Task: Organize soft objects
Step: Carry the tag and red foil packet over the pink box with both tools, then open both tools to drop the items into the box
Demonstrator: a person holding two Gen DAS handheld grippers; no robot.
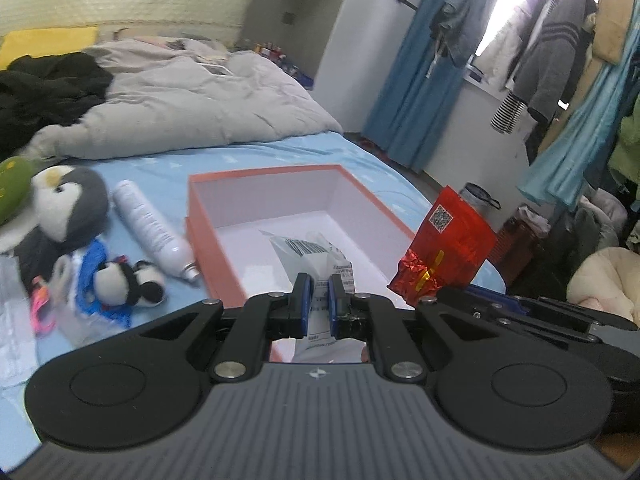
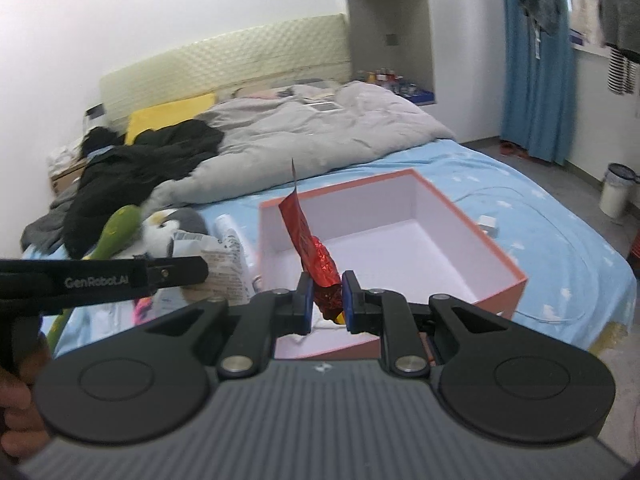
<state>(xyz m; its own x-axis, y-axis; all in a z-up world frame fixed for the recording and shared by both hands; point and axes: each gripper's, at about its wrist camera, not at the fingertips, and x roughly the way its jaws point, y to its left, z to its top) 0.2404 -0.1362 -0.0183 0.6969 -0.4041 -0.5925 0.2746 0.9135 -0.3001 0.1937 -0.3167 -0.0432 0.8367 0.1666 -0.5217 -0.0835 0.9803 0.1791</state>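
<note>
Both claws are gripping: left claw [image 1: 318,294] clamping white printed plastic pouch [image 1: 316,256], right claw [image 2: 327,296] pinching crinkly red foil packet [image 2: 316,256] (slippery; risking dropping outside orange-walled cardboard box [image 2: 496,236]).

the black arm of the left claw [image 2: 176,270] carried "genrobot.ai" in pale letters, seen from the right wrist. the red foil bag [image 1: 452,240] bore a qr code on a white patch. the white plastic bag [image 1: 320,256] showed a barcode and small print too blurred to read.
</note>
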